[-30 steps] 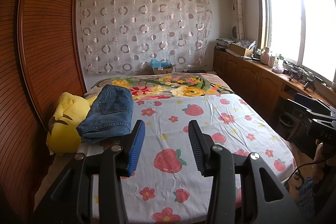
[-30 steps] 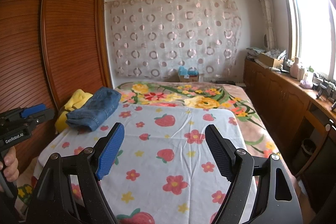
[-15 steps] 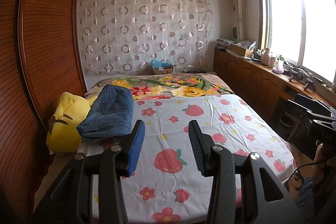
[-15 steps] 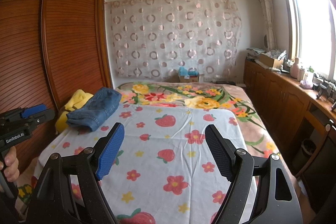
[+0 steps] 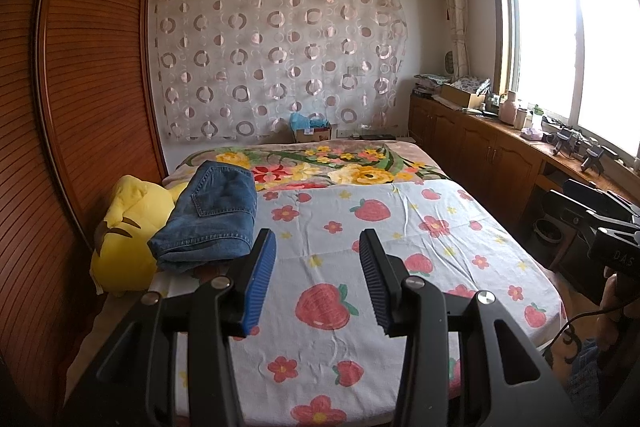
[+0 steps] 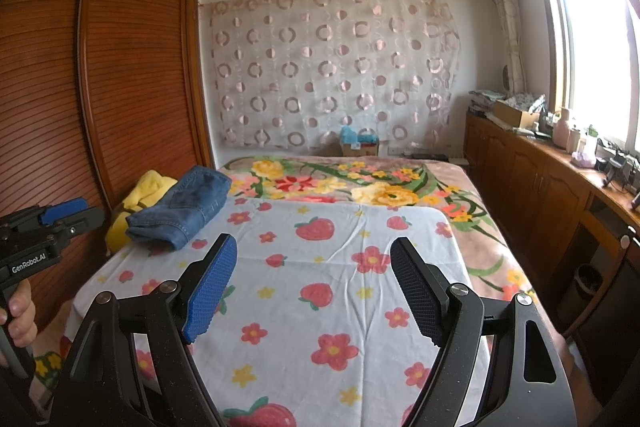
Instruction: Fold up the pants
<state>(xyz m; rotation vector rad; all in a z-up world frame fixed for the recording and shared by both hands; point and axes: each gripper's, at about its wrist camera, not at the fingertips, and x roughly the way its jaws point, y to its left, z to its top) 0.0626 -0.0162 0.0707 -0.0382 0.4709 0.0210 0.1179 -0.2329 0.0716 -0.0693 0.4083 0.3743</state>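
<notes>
Nothing has moved: two empty claws spread, left (image 5: 317, 277), right (image 6: 313, 285); one folded pants (image 5: 214, 217).

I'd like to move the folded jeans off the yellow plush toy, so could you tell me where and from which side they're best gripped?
Probably the thick folded edge nearest the grippers, approached from the foot of the bed. The jeans lie folded, partly on the yellow plush toy and partly on the strawberry sheet; that stacked edge faces the open, empty left gripper, so both layers lift together.
</notes>
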